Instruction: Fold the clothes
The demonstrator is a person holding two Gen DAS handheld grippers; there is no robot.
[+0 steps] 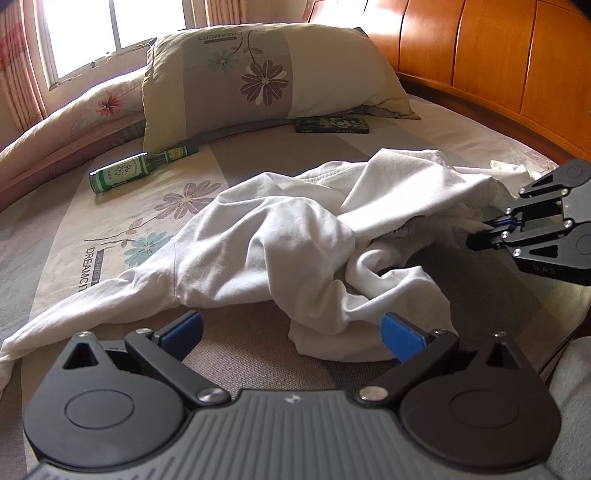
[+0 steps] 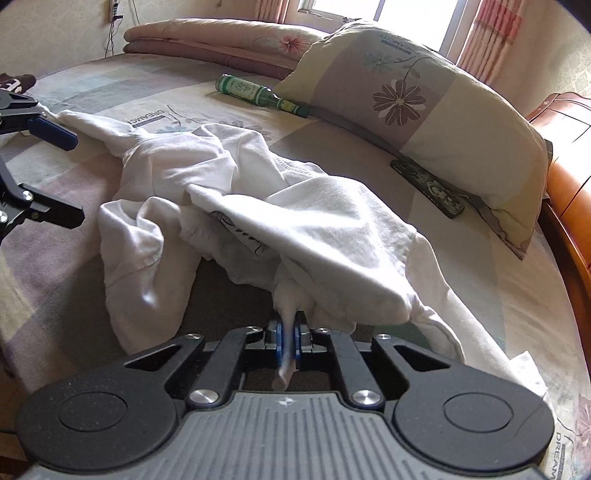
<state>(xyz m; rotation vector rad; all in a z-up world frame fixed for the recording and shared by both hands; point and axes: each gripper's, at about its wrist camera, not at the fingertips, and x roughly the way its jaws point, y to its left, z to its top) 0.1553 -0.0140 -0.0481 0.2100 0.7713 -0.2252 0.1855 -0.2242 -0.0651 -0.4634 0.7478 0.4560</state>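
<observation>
So we're looking at a bed [image 1: 424,136] with a patchwork flower sheet, wooden headboard [image 1: 480,55] curving round at 2 o'clock in the left wrist view, bright window [image 1: 110,29] with pinkish curtains [image 1: 18,74] at 11. Going left to right in that view: a folded quilt [image 1: 74,125] at 10 o'clock, a green bottle [image 1: 142,167] lying on its side with its neck tucked against the big floral pillow [image 1: 266,81], then a dark phone-looking thing [image 1: 332,124] lying flat just beside the pillow's lower edge. Can't read the bottle label or the case print, too small.

The white garment [image 1: 280,240] is crumpled mid-bed, one sleeve trailing out to 8 o'clock, and some dark print peeks out from under a fold but we can't make it out.

Our left gripper [image 1: 291,332] sits at 6 o'clock with its blue pads spread wide, nothing between them, the right pad close to a bunched bit of cloth. Touching or not, we can't tell.

Our right gripper [image 2: 289,343] is clamped on a twisted strip of the garment [image 2: 258,206], seen dead centre at 6 o'clock in the right wrist view, with the cloth tail poking back past the pads. In the left view it comes in at 3 o'clock, body cut off by the frame.

Some dark cloth [image 2: 16,81] at 9 o'clock in the right view is cut off too, no idea what it is.
</observation>
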